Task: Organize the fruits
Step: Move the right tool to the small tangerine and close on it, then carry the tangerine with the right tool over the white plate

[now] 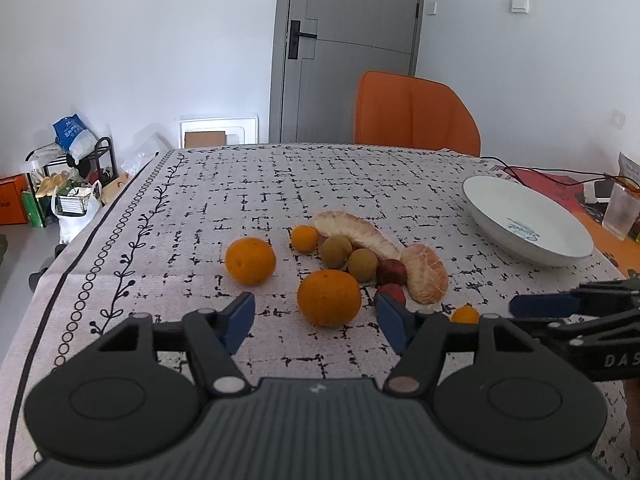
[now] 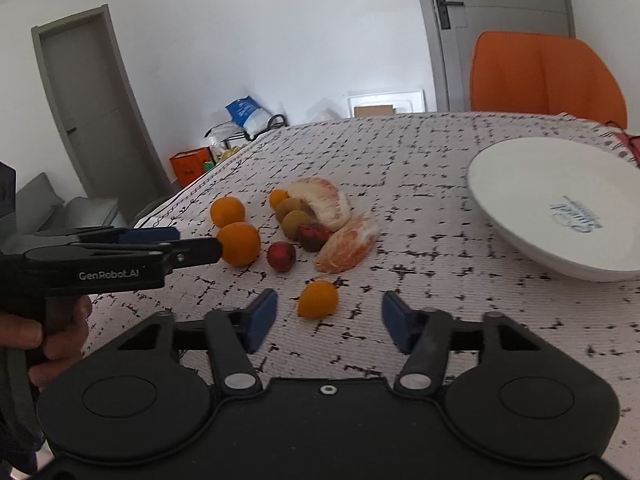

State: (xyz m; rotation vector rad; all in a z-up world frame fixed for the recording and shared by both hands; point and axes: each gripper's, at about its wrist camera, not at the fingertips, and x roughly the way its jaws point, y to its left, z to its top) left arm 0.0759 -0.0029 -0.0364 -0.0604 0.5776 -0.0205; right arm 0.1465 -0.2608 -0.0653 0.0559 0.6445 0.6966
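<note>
Fruit lies in a loose heap on the patterned tablecloth. My left gripper (image 1: 316,318) is open, its jaws on either side of a large orange (image 1: 329,298), not touching it. A second orange (image 1: 250,261) lies to the left. Behind are a small kumquat (image 1: 305,239), two brown longans (image 1: 335,251), two red lychees (image 1: 391,272) and peeled pomelo segments (image 1: 425,278). My right gripper (image 2: 329,320) is open, just short of a small kumquat (image 2: 318,298). A white bowl (image 2: 520,184) stands empty at the right.
An orange chair (image 1: 416,114) stands behind the table's far edge. A glass (image 1: 620,210) and cables lie at the far right beyond the bowl (image 1: 520,216). The table's left edge (image 1: 76,248) drops to floor clutter. The left gripper also shows in the right wrist view (image 2: 160,240).
</note>
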